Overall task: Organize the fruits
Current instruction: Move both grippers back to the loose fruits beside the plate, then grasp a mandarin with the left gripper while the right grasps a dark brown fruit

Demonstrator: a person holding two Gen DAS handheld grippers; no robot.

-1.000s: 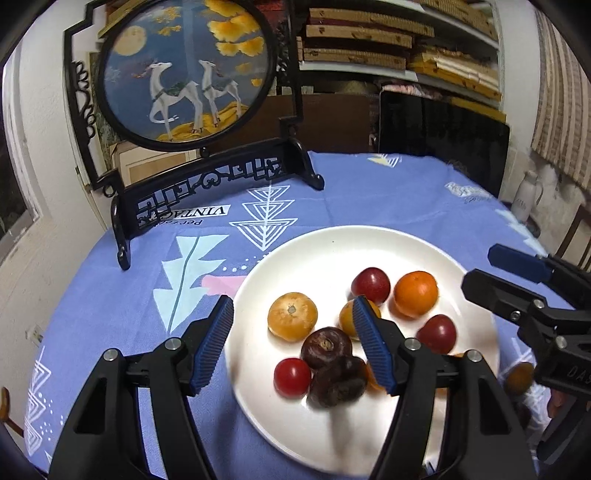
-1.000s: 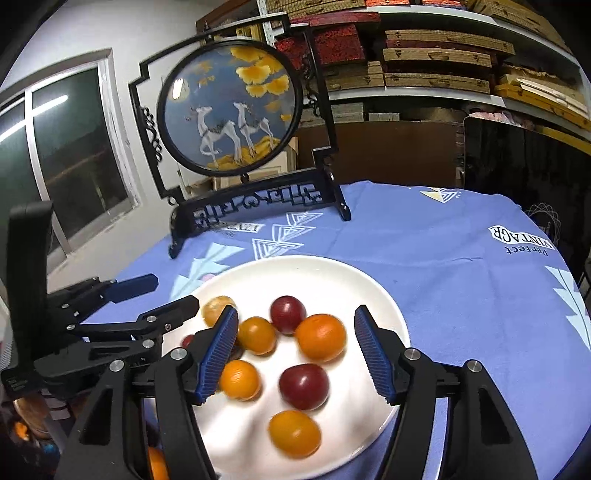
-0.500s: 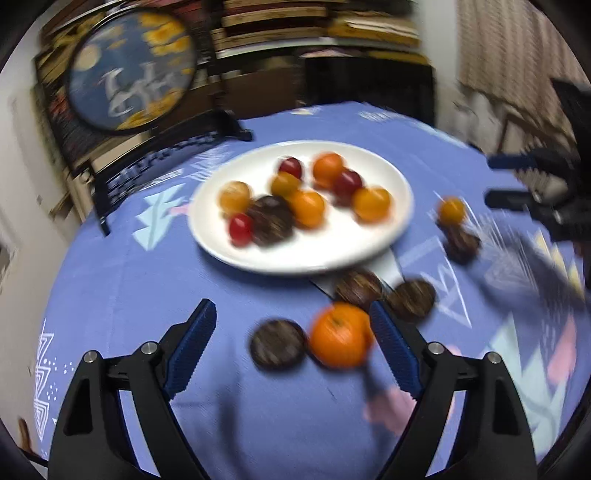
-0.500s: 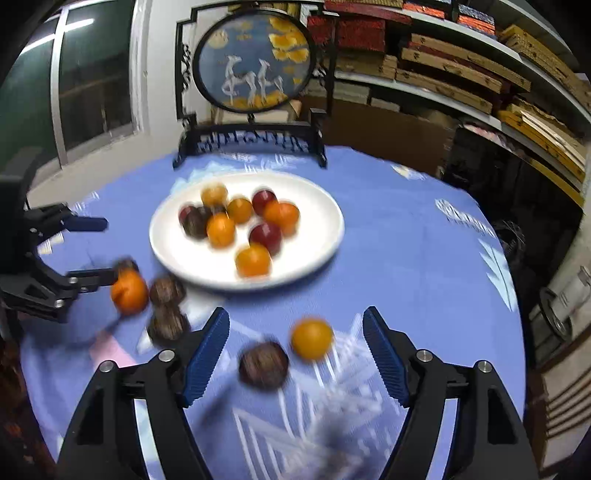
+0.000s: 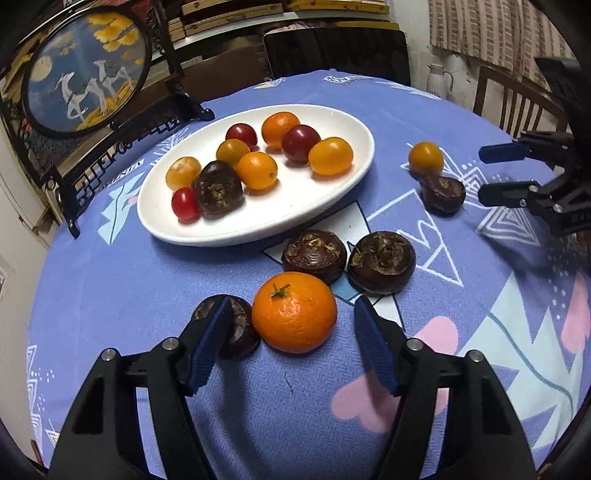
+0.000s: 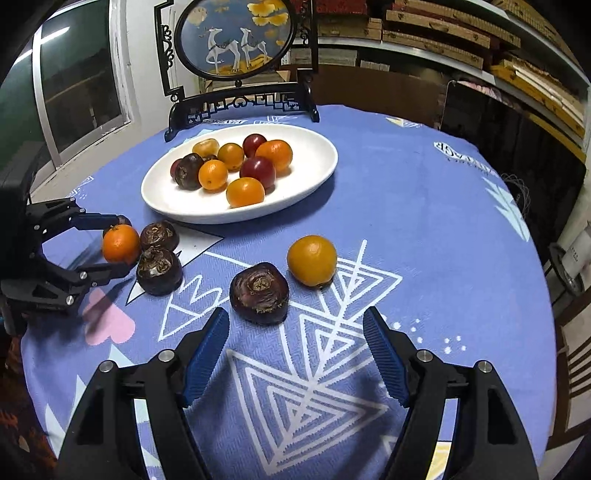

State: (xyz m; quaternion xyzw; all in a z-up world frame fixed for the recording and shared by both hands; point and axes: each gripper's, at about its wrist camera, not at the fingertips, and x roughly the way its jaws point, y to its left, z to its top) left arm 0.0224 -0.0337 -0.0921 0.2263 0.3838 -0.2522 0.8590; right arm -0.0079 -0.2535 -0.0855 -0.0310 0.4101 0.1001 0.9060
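- The white plate point(image 5: 347, 184) sits on the blue patterned table point(image 5: 110, 280) and is the landmark for the rest; it holds small orange fruits, dark red ones, a small red one and one dark brown water chestnut point(image 5: 218, 188).
- Just off the plate's near rim lie two more brown chestnuts point(image 5: 314, 253), close side by side.
- On the near side of that pair, farther from the plate, a mandarin point(image 5: 294, 312) with a green stem rests on the cloth; a fourth chestnut point(image 5: 236, 328) lies beside it.
- To the plate's right in the left wrist view, apart from its rim, a small orange fruit point(image 6: 312, 260) and another chestnut point(image 6: 259, 293) lie near each other.
- The left tongs point(image 5: 291, 343) are released, spread wide with the mandarin between the blue pads; one pad overlaps the fourth chestnut in view, and contact cannot be judged.
- The right tongs point(image 6: 297, 354) are also released, grasping nothing, pointed towards the plate with the lone chestnut just ahead of the pads.
- Behind the plate, at the table's far edge, stands a round painted screen point(image 6: 234, 35) in a black carved frame.
- Beyond it are shelves point(image 6: 461, 40) of stacked boxes.
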